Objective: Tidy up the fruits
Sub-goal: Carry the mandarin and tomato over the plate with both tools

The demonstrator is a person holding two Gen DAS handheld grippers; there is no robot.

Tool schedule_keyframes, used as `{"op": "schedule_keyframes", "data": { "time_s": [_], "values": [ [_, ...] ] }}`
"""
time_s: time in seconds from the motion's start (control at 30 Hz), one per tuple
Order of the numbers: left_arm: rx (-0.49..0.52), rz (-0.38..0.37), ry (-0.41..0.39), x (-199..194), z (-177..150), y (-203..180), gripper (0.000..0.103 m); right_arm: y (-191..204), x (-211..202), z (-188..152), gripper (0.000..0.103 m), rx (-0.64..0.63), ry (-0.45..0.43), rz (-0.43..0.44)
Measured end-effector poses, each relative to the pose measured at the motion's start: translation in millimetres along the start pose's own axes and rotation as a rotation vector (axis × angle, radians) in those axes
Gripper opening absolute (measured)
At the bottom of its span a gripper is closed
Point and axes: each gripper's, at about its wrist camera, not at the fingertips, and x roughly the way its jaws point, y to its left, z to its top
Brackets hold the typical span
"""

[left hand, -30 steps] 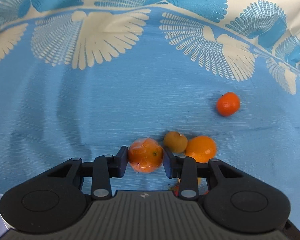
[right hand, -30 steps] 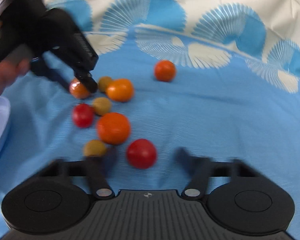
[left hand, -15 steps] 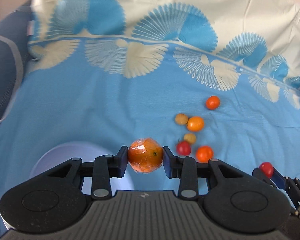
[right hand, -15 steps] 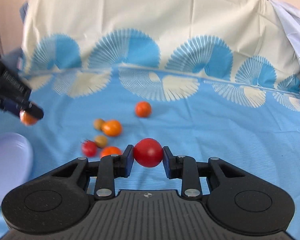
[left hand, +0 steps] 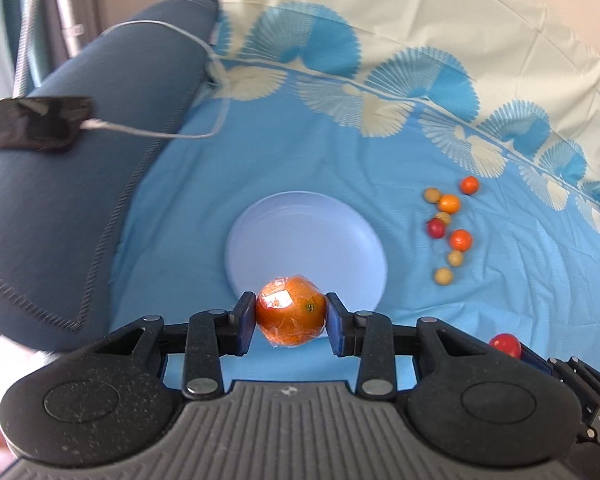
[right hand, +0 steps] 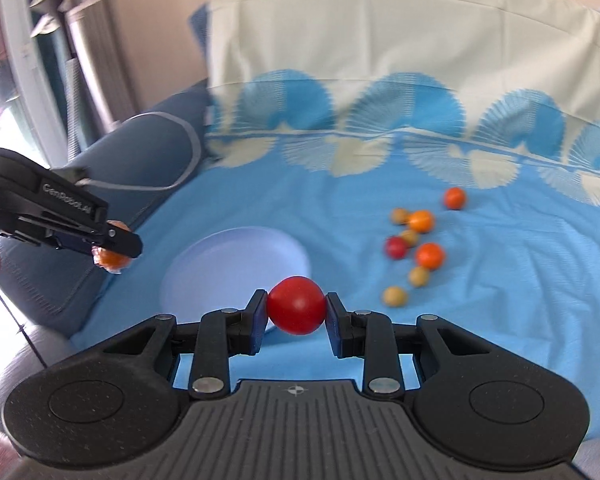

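A blue bed sheet (left hand: 308,160) holds an empty plate (left hand: 304,236). The left tool (left hand: 291,318) squeezes a wrapped orange (left hand: 291,311), the right tool (right hand: 296,312) a red fruit (right hand: 296,304), both above the plate, likely for dropping in.

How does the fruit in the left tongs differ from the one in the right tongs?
The wrapped orange in the left tongs is orange; the red fruit in the right tongs is plain red. The wrapped orange sits in crinkled clear film with a small sticker; the red fruit is bare, smooth and glossy. The wrapped orange looks slightly bigger between its pads. Both are round, clamped at their sides and held above the blue cloth near the plate.
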Motion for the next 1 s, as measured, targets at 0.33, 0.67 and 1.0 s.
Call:
{"op": "schedule_keyframes", "data": {
  "time_s": [0.33, 0.67, 1.0],
  "values": [
    [-0.066, -0.016, -0.04, -24.6, -14.6, 29.5, 0.04, 42.2, -16.9, -7.0, 0.032, -0.051, 0.005, 0.025],
    [-0.064, -0.024, -0.036, -17.3, -9.6, 25.1, 0.04, 44.4, -9.1, 3.7, 0.032, -0.06, -0.01, 0.017],
    [-0.066, -0.014, -0.01, 5.7, 2.8, 22.8, 0.04, 49.2, 17.8, 11.6, 0.032, -0.062, 0.012, 0.037]
  ]
}}
